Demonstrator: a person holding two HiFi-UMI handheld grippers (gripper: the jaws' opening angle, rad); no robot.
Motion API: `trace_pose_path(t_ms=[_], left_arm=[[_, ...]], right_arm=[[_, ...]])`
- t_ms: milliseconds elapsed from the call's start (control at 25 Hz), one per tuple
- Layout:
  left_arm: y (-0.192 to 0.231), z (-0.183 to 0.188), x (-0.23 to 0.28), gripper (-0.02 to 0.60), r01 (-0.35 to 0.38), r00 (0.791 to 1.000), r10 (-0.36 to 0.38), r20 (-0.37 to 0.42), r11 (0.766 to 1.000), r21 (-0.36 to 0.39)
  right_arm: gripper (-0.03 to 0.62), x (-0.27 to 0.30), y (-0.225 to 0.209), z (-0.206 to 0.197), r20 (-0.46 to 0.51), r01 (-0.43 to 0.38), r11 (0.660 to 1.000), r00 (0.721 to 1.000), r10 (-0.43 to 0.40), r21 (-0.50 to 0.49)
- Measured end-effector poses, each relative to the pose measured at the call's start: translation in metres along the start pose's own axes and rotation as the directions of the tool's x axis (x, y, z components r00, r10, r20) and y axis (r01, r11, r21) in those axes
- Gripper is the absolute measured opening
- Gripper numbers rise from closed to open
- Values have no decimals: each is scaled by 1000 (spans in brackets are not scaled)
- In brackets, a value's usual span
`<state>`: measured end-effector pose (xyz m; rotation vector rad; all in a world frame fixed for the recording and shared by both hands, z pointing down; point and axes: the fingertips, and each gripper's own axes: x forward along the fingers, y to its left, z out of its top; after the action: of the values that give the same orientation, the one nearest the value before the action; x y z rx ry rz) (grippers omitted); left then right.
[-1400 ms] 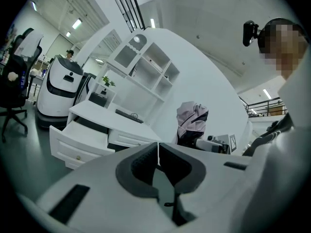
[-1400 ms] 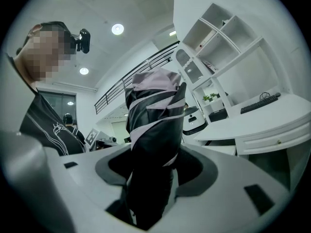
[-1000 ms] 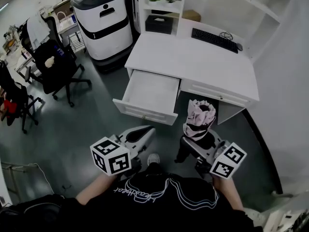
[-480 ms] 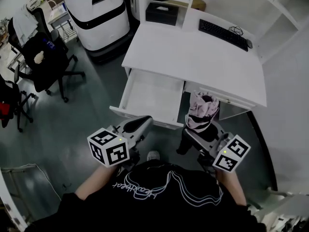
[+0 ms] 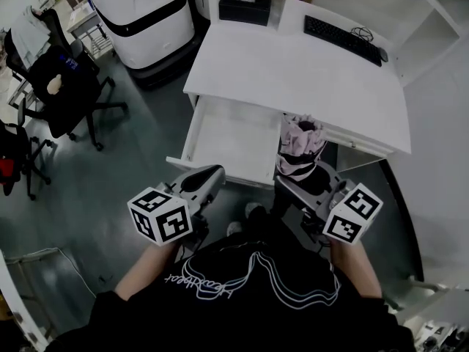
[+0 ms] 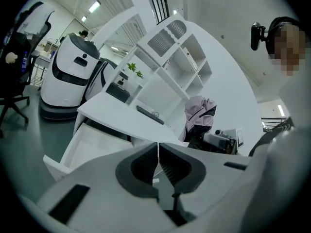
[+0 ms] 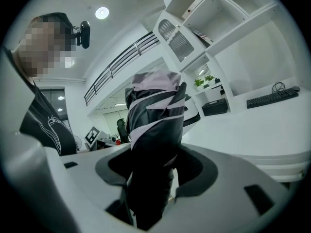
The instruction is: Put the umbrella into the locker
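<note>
Right gripper (image 5: 302,188) pinching folded umbrella (image 5: 300,144) upright, just right of open drawer (image 5: 233,132). Left gripper (image 5: 207,178) hovering at drawer's front, jaws pressed together, empty.

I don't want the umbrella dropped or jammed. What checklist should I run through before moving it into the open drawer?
1. Grip: the right hand-held gripper has its jaws closed on the folded umbrella: ok.
2. Drawer pulled out: ok.
3. Drawer bottom shows bare in the head view: ok.
4. Umbrella over the drawer opening: it appears just off the drawer's right edge: not ok.
5. Left hand-held gripper free to help: jaws together, nothing between them: ok.
6. Drawer long enough for the umbrella: cannot tell.
</note>
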<state>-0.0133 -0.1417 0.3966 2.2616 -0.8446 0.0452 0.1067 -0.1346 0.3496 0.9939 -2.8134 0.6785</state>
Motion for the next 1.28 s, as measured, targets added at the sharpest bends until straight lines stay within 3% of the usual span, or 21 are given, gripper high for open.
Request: trace_pose_path(t_ms=[320,800,1080,1280], left_arm=[[13,3,-4,12,-51,999,51,16,999,-5],[66,19,-8,12,-154,987,157,28,985,-79],[90,28,-5,12,-204,977,210,41,972,-115],[118,30,-10,12,-253,965,260,38,957,-140]], right_arm=[[244,27,-7,4,-35,-51,998,998,50,-25],[242,103,-43,9,-142,-114,993,984,109,-25],[243,144,-69,-12,-254,-146,988,959,127,-57],[242,179,-88,-39,-356,-164,982,927,122,-90]])
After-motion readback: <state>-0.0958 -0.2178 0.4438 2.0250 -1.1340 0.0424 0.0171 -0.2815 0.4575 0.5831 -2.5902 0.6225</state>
